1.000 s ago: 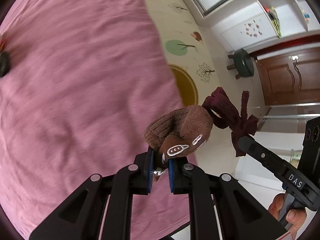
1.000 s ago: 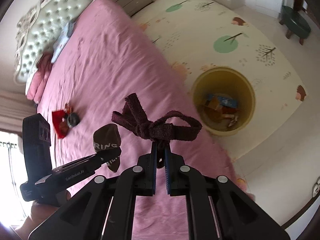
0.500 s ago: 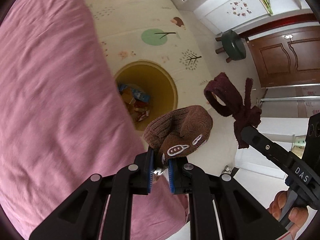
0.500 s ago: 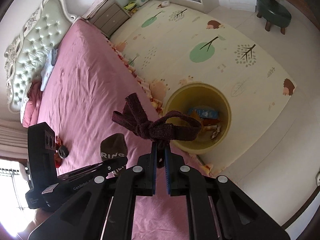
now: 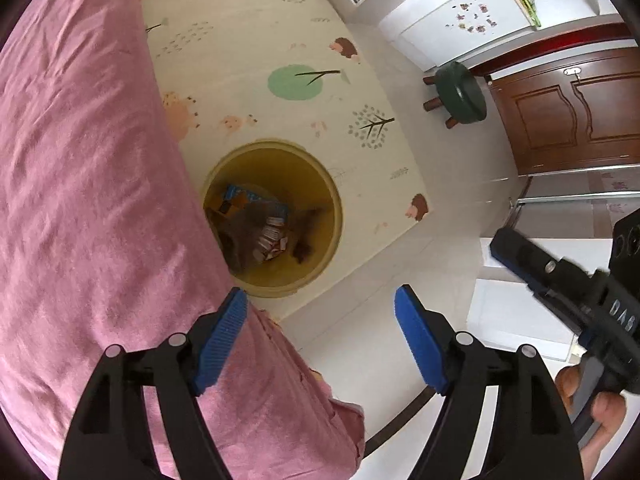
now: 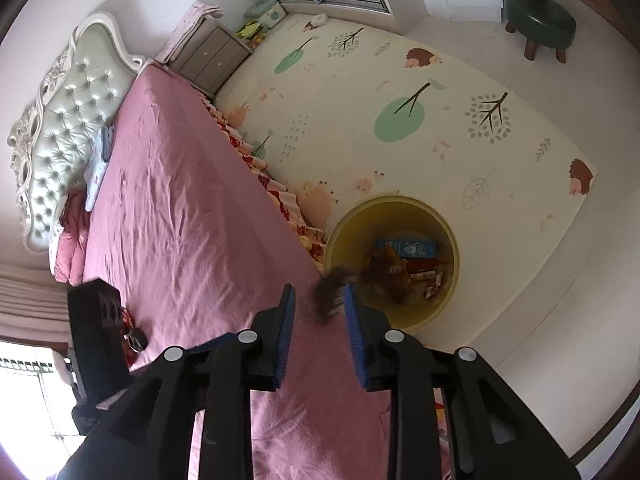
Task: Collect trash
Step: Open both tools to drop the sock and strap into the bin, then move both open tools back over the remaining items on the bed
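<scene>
- left gripper is opening up wide over the bed edge, nothing between the pads
- right gripper jaws are opening too, blurry dark maroon cloth strip dropping just past the tips
- yellow bin on the floor mat, brown knit thing inside with wrappers

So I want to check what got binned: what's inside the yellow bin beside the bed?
Inside the yellow bin lie a blue box, small printed wrappers and blurred brown and dark fabric. The bottom beneath them is covered.
</scene>
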A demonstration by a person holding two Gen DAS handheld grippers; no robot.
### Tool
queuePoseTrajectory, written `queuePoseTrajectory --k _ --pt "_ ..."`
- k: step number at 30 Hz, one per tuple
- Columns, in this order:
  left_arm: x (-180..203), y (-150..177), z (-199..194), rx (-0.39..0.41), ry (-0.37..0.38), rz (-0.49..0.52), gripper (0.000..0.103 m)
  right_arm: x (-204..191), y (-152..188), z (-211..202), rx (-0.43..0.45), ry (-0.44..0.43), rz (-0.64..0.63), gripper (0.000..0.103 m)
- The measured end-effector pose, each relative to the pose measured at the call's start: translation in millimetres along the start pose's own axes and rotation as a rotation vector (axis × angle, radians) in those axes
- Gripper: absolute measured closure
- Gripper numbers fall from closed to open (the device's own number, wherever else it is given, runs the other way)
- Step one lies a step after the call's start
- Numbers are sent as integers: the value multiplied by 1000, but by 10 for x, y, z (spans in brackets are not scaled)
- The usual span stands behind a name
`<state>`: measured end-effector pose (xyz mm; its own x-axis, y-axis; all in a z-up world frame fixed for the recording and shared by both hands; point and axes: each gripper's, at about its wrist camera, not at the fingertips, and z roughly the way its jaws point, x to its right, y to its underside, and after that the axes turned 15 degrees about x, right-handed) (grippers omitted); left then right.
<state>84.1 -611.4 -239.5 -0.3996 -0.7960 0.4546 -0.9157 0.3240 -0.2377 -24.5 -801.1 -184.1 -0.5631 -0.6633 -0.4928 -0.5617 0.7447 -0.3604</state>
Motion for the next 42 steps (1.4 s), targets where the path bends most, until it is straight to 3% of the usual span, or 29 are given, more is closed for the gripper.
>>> queuePoseTrajectory --k 12,21,33,42 --pt "-118 92 -232 19 20 14 27 -226 130 -3 -28 -26 -7 74" --pt "-515 303 -788 91 -10 -20 27 -750 407 -31 -57 -73 -71 72" --pt "-1558 833 -1693 186 -117 -113 27 -1730 1238 20 -146 -144 -209 70" --pt "-2314 1224 -2258 237 -181 -169 24 -2411 1988 106 -211 -197 -278 62"
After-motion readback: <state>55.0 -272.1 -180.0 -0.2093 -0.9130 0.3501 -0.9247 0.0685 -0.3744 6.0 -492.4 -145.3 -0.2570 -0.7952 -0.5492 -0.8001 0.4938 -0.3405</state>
